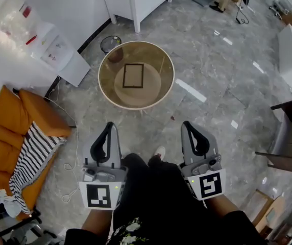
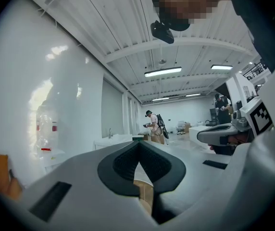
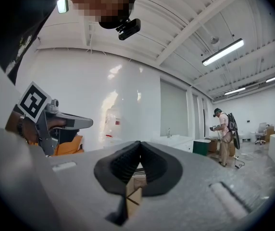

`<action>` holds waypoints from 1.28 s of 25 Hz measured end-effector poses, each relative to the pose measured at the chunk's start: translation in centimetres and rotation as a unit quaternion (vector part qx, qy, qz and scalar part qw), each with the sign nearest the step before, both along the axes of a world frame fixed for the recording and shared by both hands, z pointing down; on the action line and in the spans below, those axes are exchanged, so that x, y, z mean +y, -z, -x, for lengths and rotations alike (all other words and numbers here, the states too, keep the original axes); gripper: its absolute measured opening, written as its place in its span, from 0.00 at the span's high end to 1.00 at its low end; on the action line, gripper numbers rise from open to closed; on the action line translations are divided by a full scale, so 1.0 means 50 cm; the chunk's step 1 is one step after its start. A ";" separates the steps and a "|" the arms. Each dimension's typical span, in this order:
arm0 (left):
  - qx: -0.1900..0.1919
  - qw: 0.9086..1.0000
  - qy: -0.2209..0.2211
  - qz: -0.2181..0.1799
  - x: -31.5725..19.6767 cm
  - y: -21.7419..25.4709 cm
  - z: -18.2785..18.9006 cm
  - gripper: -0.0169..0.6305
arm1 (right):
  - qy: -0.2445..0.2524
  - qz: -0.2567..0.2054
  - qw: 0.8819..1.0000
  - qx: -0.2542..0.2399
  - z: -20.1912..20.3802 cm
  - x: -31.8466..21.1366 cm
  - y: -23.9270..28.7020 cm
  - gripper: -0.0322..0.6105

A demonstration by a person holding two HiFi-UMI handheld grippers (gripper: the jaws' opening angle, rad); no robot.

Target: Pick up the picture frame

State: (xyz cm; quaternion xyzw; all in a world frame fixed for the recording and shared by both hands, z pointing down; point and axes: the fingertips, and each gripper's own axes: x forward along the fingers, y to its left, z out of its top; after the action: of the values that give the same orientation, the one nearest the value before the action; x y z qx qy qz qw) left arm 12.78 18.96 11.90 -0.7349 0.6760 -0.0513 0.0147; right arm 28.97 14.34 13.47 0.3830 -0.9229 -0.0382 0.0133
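- Where the head view looks down, the picture frame point(image 1: 133, 75) lies flat at the middle of the round tabletop point(image 1: 104, 88). It is a dark rectangle whose long axis runs straight away from the person, with its short edges nearest and farthest.
- Whether it rests on the tinted top or on a tier beneath cannot be told.
- Left tongs point(image 1: 109, 126) are pressed together and empty, pointing level toward the tabletop and well short of its rim.
- Right tongs point(image 1: 188, 125) are likewise closed on nothing, parallel to the left.
- A wastebasket point(image 1: 111, 44) stands just beyond the tabletop.
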 end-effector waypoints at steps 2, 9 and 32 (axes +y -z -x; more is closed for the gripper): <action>0.002 1.000 0.008 0.004 0.008 -0.004 -0.017 0.96 | 0.002 -0.005 1.000 -0.008 -0.020 -0.011 -0.002 0.95; -0.006 1.000 0.029 -0.008 0.012 -0.011 0.007 0.96 | 0.029 0.014 0.999 0.005 0.002 -0.021 -0.028 0.95; -0.022 0.999 -0.001 -0.032 -0.279 0.012 0.153 0.96 | -0.006 -0.007 1.000 0.007 0.113 -0.285 -0.009 0.95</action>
State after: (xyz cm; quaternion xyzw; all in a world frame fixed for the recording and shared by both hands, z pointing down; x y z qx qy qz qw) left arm 5.12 4.99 11.30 -0.7334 0.6762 -0.0460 0.0533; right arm 23.32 0.09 13.94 0.3883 -0.9202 -0.0471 0.0178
